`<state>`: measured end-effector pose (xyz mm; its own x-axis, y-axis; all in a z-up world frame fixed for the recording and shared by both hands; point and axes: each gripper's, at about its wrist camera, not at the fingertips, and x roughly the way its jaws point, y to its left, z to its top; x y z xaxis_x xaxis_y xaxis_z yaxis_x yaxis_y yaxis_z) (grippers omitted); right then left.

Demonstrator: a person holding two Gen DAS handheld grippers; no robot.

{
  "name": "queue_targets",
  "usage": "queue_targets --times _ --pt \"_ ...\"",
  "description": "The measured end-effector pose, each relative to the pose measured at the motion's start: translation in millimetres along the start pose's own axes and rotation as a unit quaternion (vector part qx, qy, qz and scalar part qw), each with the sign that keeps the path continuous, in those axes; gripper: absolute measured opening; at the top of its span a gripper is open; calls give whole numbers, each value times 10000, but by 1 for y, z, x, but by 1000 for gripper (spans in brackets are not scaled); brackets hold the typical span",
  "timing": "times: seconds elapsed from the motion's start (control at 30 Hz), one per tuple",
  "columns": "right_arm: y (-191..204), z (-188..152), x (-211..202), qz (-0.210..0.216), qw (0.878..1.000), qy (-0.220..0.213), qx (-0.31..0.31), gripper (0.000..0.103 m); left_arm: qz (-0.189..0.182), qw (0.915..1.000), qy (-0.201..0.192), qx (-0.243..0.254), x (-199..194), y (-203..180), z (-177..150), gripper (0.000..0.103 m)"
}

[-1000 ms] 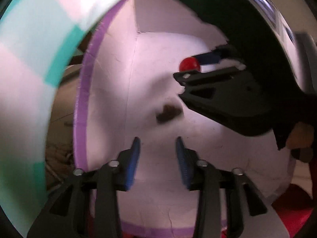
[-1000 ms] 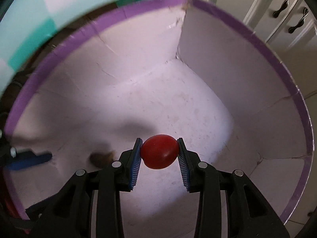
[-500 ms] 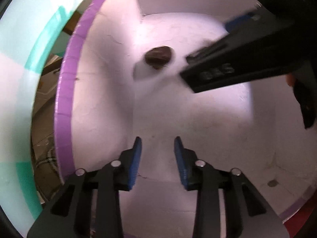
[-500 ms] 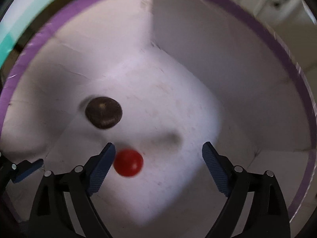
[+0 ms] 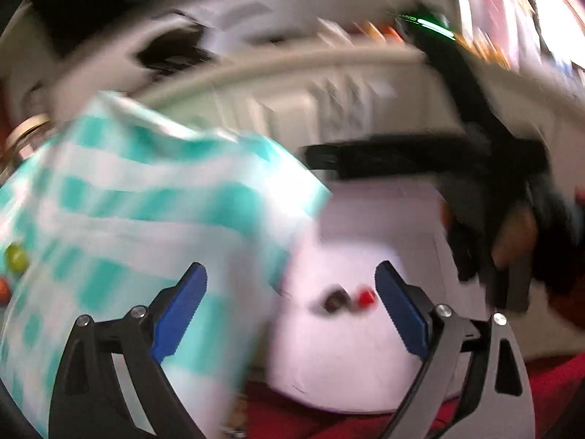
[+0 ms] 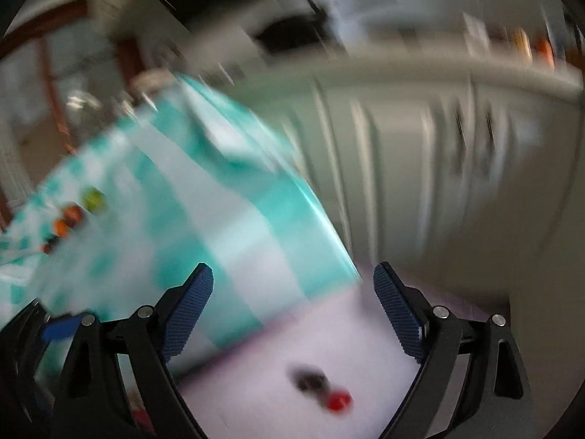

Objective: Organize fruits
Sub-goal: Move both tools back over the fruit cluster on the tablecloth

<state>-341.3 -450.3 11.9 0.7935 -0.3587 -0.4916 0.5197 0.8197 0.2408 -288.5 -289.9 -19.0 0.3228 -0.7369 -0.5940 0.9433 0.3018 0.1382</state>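
A small red fruit (image 5: pixel 366 297) and a dark brown fruit (image 5: pixel 334 301) lie side by side on the floor of a white box (image 5: pixel 347 358). My left gripper (image 5: pixel 289 267) hangs above the box, its jaws opening wide with nothing between them. In the right wrist view the red fruit (image 6: pixel 338 400) and the dark fruit (image 6: pixel 310 380) sit below my right gripper (image 6: pixel 293 266), which is also opening and holds nothing. The right gripper's black frame (image 5: pixel 402 161) crosses the left wrist view at upper right. Both views are blurred.
A teal-and-white checked surface (image 5: pixel 146 219) stands to the left of the box, with a green fruit (image 6: pixel 93 197) and orange fruits (image 6: pixel 71 214) on it. Pale cabinet doors (image 6: pixel 438 146) lie behind. Red cloth (image 5: pixel 548 376) shows under the box.
The right gripper let go of the red fruit, which now lies by the dark fruit. Both grippers rose out of the box and tilted up, and both sets of jaws opened wide.
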Motion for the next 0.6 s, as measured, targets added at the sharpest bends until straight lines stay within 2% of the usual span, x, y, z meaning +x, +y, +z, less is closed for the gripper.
queue_targets --times 0.07,0.1,0.2,0.3,0.4,0.43,0.5,0.53,0.6 --pt "21 21 -19 284 9978 -531 -271 88 360 9964 -399 -648 -34 39 12 102" --pt "31 22 -27 389 9967 -615 -354 88 544 9926 -546 -941 -44 60 16 102" --pt "77 32 -19 770 9934 -492 -699 88 1170 9720 -761 -1892 -83 151 13 102" --pt "130 26 -17 1075 9891 -104 -999 88 2038 9342 -600 -2864 -112 228 -7 102" --pt "177 23 14 1272 9829 363 -1279 88 2932 8755 -367 -3823 -141 298 -44 102" --pt "197 23 27 1299 9803 554 -1382 88 3233 8469 -317 -4209 -155 327 -61 102" --pt "226 23 49 1395 9773 731 -1417 88 3593 8037 -285 -4735 -169 364 -85 102" --pt "236 20 57 1419 9759 824 -1436 88 3807 7747 -245 -5043 -175 388 -99 102" --pt "268 22 89 1364 9741 1075 -1445 88 4048 7348 -239 -5438 -185 418 -113 101"
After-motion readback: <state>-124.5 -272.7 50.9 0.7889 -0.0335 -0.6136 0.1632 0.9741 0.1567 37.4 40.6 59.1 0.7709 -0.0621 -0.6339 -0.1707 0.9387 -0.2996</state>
